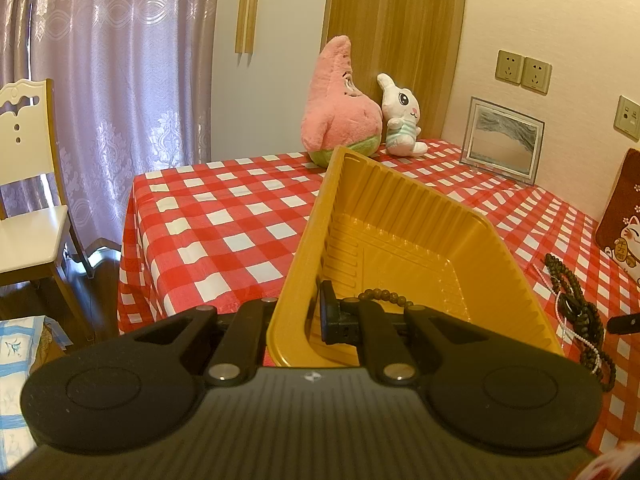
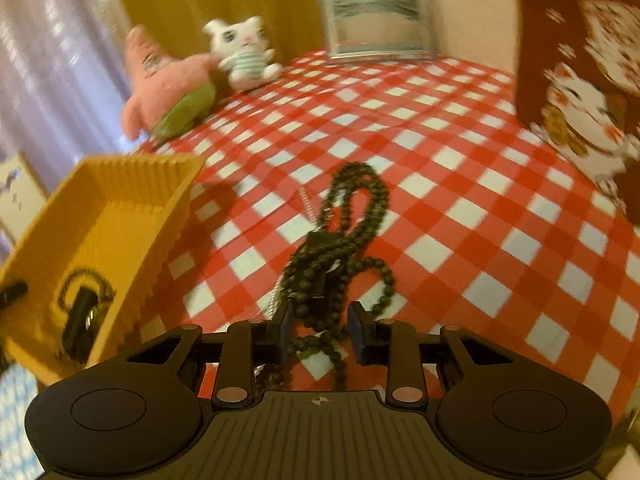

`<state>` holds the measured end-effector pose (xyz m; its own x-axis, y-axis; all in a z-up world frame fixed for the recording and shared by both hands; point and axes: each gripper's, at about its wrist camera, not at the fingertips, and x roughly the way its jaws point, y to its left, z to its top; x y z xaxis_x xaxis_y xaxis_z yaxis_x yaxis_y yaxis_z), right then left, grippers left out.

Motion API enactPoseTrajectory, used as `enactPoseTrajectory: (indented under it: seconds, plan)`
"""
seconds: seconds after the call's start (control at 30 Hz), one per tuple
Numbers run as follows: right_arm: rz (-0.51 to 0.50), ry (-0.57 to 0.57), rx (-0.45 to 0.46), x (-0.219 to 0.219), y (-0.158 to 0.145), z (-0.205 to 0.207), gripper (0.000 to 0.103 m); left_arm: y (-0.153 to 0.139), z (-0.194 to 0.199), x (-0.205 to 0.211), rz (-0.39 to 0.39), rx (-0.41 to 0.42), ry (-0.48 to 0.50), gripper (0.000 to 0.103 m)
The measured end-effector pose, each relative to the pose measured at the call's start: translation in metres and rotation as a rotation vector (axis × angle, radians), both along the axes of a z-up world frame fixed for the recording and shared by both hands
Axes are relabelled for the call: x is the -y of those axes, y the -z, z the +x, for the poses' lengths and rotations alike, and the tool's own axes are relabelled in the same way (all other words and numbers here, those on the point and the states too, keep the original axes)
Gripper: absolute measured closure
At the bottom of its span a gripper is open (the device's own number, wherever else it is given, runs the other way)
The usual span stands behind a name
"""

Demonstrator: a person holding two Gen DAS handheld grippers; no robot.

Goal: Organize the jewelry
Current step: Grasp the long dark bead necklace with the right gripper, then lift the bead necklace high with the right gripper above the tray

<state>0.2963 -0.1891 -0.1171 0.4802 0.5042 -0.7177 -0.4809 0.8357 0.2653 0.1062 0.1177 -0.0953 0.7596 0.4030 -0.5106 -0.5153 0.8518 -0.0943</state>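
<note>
My left gripper (image 1: 298,316) is shut on the near left wall of a yellow plastic tray (image 1: 420,216) and holds it tilted above the checked table. A short brown bead bracelet (image 1: 386,296) lies inside the tray by my inner finger. The tray also shows at the left of the right wrist view (image 2: 120,200), with the bracelet (image 2: 82,284) in it. A tangle of dark bead necklaces (image 2: 340,248) and a thin pale chain lies on the cloth. My right gripper (image 2: 320,332) is open with its fingers on either side of the tangle's near end. The tangle also shows in the left wrist view (image 1: 580,312).
A pink star plush (image 1: 340,104) and a white bunny plush (image 1: 400,116) sit at the table's far edge. A sand-picture frame (image 1: 502,140) and a dark red lucky-cat board (image 2: 580,80) stand by the wall. A white chair (image 1: 28,200) stands left of the table.
</note>
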Motion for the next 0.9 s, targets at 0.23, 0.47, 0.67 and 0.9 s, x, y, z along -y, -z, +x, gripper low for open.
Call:
enactPoseTrajectory:
  seconds: [0.23, 0.47, 0.67, 0.9]
  plan:
    - [-0.205, -0.143, 0.175, -0.03, 0.016, -0.016, 0.072, 0.0, 0.0, 0.0, 0.0, 0.0, 0.0, 0.095]
    - [-0.241, -0.189, 0.212, -0.035, 0.029, -0.016, 0.096, 0.0, 0.0, 0.0, 0.0, 0.0, 0.0, 0.095]
    - [-0.135, -0.109, 0.182, -0.01, 0.003, -0.01, 0.096, 0.0, 0.0, 0.0, 0.001, 0.0, 0.0, 0.095]
    - [0.05, 0.003, 0.23, 0.03, -0.071, 0.007, 0.096, 0.0, 0.0, 0.0, 0.0, 0.002, 0.003, 0.095]
